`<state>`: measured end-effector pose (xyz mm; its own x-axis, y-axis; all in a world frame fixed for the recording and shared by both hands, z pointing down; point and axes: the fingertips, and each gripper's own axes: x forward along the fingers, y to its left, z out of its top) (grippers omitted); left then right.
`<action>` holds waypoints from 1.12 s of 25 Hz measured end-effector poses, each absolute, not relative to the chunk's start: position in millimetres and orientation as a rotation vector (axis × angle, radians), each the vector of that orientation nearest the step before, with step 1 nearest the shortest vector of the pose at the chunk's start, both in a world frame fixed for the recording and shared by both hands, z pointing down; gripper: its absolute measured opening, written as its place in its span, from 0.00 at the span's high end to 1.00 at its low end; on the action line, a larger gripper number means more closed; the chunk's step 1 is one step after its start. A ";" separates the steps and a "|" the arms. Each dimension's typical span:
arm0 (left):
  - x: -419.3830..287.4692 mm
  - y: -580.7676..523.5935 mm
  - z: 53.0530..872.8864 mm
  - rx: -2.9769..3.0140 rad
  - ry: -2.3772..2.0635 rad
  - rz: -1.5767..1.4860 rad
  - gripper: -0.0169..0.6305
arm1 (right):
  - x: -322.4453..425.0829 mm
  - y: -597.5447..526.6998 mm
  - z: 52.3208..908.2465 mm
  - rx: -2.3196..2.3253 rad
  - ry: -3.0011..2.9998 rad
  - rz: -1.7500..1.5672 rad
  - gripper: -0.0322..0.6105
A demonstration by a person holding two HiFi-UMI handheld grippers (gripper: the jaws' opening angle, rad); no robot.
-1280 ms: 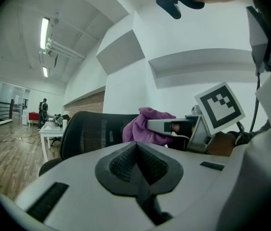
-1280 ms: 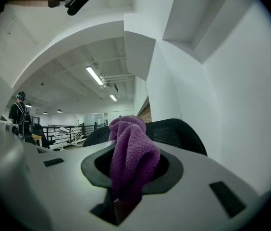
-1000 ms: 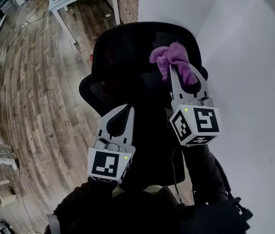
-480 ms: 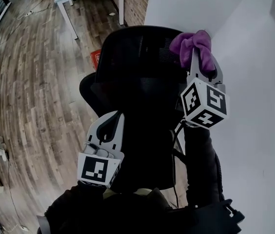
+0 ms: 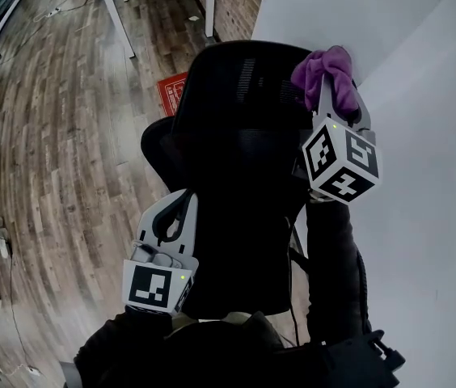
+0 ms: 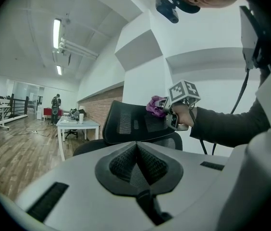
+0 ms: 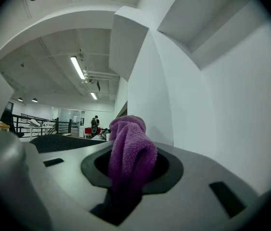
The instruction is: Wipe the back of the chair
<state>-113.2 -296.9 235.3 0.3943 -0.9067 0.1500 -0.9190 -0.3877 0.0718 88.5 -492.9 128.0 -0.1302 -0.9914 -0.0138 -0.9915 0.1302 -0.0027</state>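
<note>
Wood floor [image 5: 58, 136] lies at nine o'clock, white wall [image 5: 422, 152] at three. Right gripper [image 5: 331, 89] pinches a purple cloth [image 5: 329, 67] on the chair back [image 5: 244, 111], at its one o'clock corner. Left gripper [image 5: 175, 208], jaws together and empty, hovers at seven. Wiping so near the edge, the cloth may slip off against the wall.

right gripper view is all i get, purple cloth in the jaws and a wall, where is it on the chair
observer: the purple cloth is at the top right corner of the chair back, close by the white wall.
operator: what is the other gripper doing
observer: the left gripper is shut on nothing, held low by the chair back's left edge, well below the cloth.
</note>
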 end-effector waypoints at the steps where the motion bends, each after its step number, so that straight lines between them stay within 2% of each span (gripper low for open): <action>1: -114.3 -296.0 237.0 2.492 -1.653 0.122 0.96 | 85.9 -494.5 130.9 -2.056 2.358 0.005 0.79; 20: -180.0 -250.2 224.0 2.356 -1.765 -0.007 0.96 | -47.8 -491.7 134.7 -1.832 2.577 -0.004 0.79; 28: -203.9 -234.4 228.8 2.335 -1.840 0.037 0.96 | -105.0 -471.8 139.4 -1.653 2.649 -0.026 0.80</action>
<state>-203.9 -234.4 228.8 0.2389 -0.9632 0.1229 -0.9674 -0.2251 0.1163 -105.0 -471.8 139.4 -0.4393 -0.8983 -0.0074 -0.8980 0.4393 -0.0241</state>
